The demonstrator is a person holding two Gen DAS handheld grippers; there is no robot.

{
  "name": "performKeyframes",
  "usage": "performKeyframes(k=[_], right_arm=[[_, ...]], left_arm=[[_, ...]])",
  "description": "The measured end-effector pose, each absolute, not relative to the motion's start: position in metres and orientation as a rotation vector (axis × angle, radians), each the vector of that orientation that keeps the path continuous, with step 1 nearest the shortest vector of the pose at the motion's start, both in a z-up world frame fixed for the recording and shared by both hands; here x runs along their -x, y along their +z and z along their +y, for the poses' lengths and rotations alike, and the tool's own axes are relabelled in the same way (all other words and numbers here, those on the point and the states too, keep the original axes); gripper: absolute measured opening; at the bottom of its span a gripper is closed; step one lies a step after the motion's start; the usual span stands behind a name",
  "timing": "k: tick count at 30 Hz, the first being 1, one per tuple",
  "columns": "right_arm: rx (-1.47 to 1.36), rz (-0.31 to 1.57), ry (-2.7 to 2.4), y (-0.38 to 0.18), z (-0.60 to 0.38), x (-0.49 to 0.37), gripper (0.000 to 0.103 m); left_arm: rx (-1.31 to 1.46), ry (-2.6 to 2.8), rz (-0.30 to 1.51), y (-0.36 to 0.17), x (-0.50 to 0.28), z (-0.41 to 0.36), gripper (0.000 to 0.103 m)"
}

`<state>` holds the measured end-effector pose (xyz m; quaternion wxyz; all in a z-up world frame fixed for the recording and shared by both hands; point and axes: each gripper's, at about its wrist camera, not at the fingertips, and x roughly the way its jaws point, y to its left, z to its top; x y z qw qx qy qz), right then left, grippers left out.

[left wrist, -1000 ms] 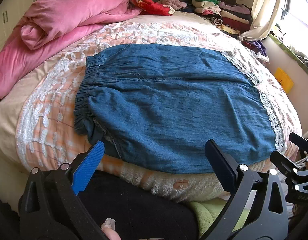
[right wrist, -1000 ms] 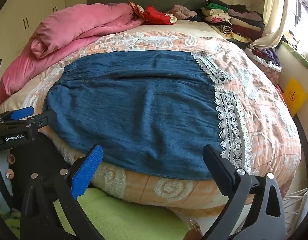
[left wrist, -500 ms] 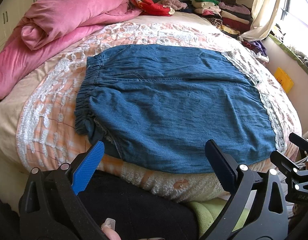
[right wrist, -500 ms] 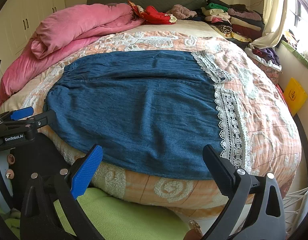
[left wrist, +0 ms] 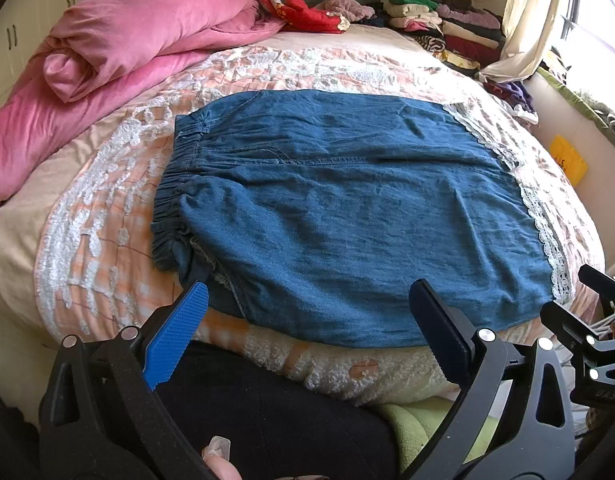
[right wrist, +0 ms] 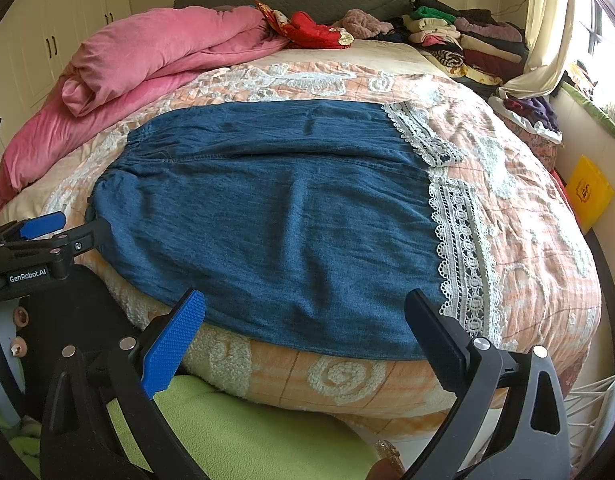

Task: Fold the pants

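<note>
Blue denim pants (left wrist: 339, 208) with white lace hems lie flat across the bed, elastic waistband to the left, hems to the right; they also show in the right wrist view (right wrist: 275, 216). My left gripper (left wrist: 307, 304) is open and empty, held just short of the pants' near edge by the waist end. My right gripper (right wrist: 305, 312) is open and empty, held before the near edge by the lace hem (right wrist: 463, 264). Each gripper shows at the edge of the other's view.
The pants rest on a peach quilt with white lace patterns (left wrist: 107, 216). A rolled pink duvet (left wrist: 119, 36) lies at the back left. Stacks of folded clothes (right wrist: 459, 36) sit at the back right. A yellow bag (right wrist: 589, 192) stands beside the bed.
Both grippers have edged slightly closer to the bed. The pants have not moved.
</note>
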<state>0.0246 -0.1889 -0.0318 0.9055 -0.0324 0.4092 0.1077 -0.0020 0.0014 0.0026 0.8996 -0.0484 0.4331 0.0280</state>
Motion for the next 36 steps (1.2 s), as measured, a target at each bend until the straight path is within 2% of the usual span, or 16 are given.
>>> performKeyframes(k=[19,36], right_arm=[[0.067,0.848,0.220,-0.030,-0.188,-0.030,0.099],[0.105,0.832,0.285,-0.020,-0.166,-0.100,0.099]], left_arm=[[0.098,0.072,0.894,0.006,-0.005,0.019,0.094],[0.126,0.175,0.905,0.009,-0.054,0.070,0.094]])
